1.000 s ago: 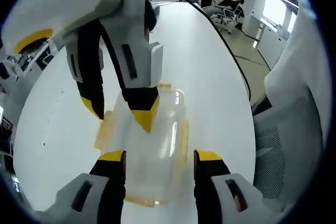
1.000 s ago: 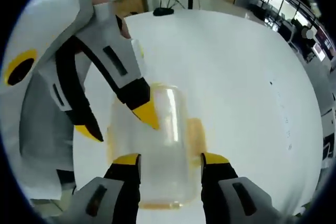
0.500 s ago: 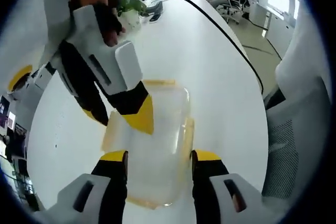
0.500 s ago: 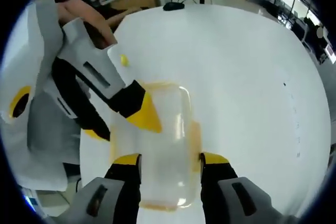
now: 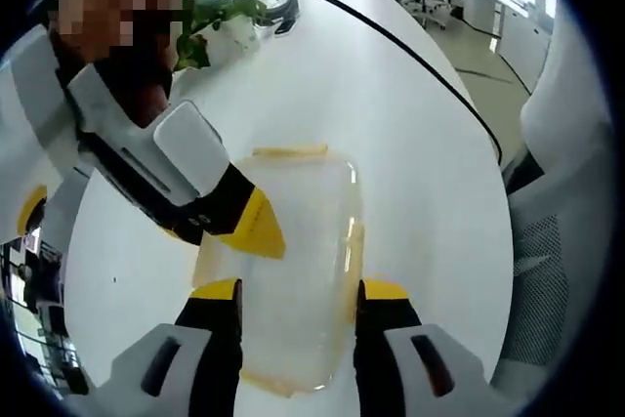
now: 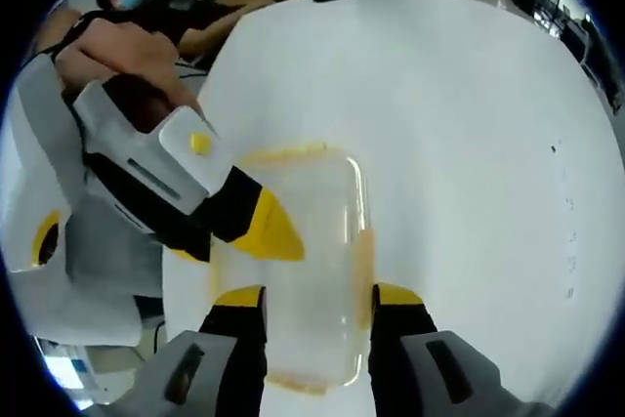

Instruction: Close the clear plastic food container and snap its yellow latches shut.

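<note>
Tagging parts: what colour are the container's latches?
Translucent yellow latches on the clear container; clearest in the right gripper view.

Bright, even indoor light, perhaps from the windows at upper right of the left gripper view. The white table (image 5: 410,134) glares, washing out the clear container (image 6: 312,251). Fisheye edges bend and blur.
</note>
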Motion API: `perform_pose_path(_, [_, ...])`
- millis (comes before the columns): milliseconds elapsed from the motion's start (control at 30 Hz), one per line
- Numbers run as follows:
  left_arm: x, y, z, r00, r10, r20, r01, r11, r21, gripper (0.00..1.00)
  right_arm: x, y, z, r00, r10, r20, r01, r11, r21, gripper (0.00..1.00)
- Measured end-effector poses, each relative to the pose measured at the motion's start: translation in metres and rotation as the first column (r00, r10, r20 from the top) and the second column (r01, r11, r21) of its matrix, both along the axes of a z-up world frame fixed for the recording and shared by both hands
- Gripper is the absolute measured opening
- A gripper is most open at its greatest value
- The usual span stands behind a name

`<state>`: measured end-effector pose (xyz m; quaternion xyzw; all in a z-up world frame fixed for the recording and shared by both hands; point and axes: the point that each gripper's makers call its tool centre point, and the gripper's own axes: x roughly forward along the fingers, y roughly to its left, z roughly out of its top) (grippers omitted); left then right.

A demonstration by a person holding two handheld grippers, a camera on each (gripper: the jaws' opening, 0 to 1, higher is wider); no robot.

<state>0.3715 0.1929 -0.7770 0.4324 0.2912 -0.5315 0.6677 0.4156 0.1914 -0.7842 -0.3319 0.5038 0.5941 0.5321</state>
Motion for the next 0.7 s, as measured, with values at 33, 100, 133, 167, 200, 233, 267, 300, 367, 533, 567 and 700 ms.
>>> perform_pose_path(33, [0.000, 0.000, 0.000, 1.000, 0.002, -0.001, -0.002, 1.000, -0.004, 0.43, 0.000, 0.000, 0.000, 1.000, -0.007, 0.004, 0.007, 1.000, 0.014, 0.40])
perform_pose_path(100, [0.002, 0.000, 0.002, 1.000, -0.001, 0.024, 0.001, 1.000, -0.002, 0.44, 0.001, 0.001, 0.001, 1.000, -0.010, 0.007, 0.010, 0.999, 0.032, 0.40])
perform_pose_path(133, [0.001, 0.000, 0.002, 1.000, 0.000, 0.026, 0.000, 1.000, -0.004, 0.44, 0.001, 0.001, 0.003, 1.000, -0.017, 0.004, 0.017, 0.999, 0.044, 0.41])
perform_pose_path(167, [0.001, 0.001, 0.003, 0.999, 0.000, 0.032, 0.000, 1.000, 0.000, 0.45, 0.002, 0.002, 0.002, 1.000, -0.019, 0.002, 0.019, 0.999, 0.048, 0.41])
perform_pose_path(200, [0.001, 0.001, 0.003, 0.999, -0.002, 0.032, 0.002, 1.000, 0.000, 0.45, 0.001, 0.003, 0.003, 1.000, -0.014, 0.006, 0.014, 0.999, 0.049, 0.41])
perform_pose_path(233, [0.001, 0.001, 0.003, 0.999, -0.002, 0.032, 0.002, 1.000, 0.001, 0.45, 0.001, 0.004, 0.003, 1.000, -0.008, 0.011, 0.007, 0.999, 0.046, 0.41])
perform_pose_path(267, [0.002, 0.001, 0.003, 0.999, -0.005, 0.038, 0.005, 1.000, 0.007, 0.45, 0.001, 0.005, 0.004, 1.000, -0.008, 0.013, 0.007, 0.999, 0.042, 0.42])
perform_pose_path(300, [0.002, 0.001, 0.003, 0.999, -0.007, 0.041, 0.006, 1.000, 0.007, 0.45, 0.001, 0.006, 0.004, 1.000, -0.008, 0.014, 0.007, 0.999, 0.039, 0.42])
perform_pose_path(367, [0.002, 0.001, 0.003, 0.999, -0.007, 0.045, 0.007, 1.000, 0.011, 0.46, 0.001, 0.005, 0.005, 1.000, -0.010, 0.017, 0.009, 0.999, 0.035, 0.42])
perform_pose_path(533, [0.002, 0.000, 0.005, 0.998, -0.018, 0.054, 0.016, 1.000, 0.025, 0.46, 0.002, 0.006, 0.009, 0.999, -0.002, 0.047, 0.000, 0.999, 0.045, 0.42])
perform_pose_path(567, [0.002, 0.000, 0.005, 0.998, -0.019, 0.057, 0.017, 0.999, 0.028, 0.47, 0.002, 0.006, 0.009, 0.999, -0.004, 0.051, 0.001, 0.999, 0.047, 0.42])
perform_pose_path(700, [0.001, 0.001, 0.006, 0.998, -0.033, 0.057, 0.031, 0.999, 0.039, 0.47, 0.002, 0.006, 0.012, 0.998, -0.009, 0.070, 0.005, 0.999, 0.048, 0.42])
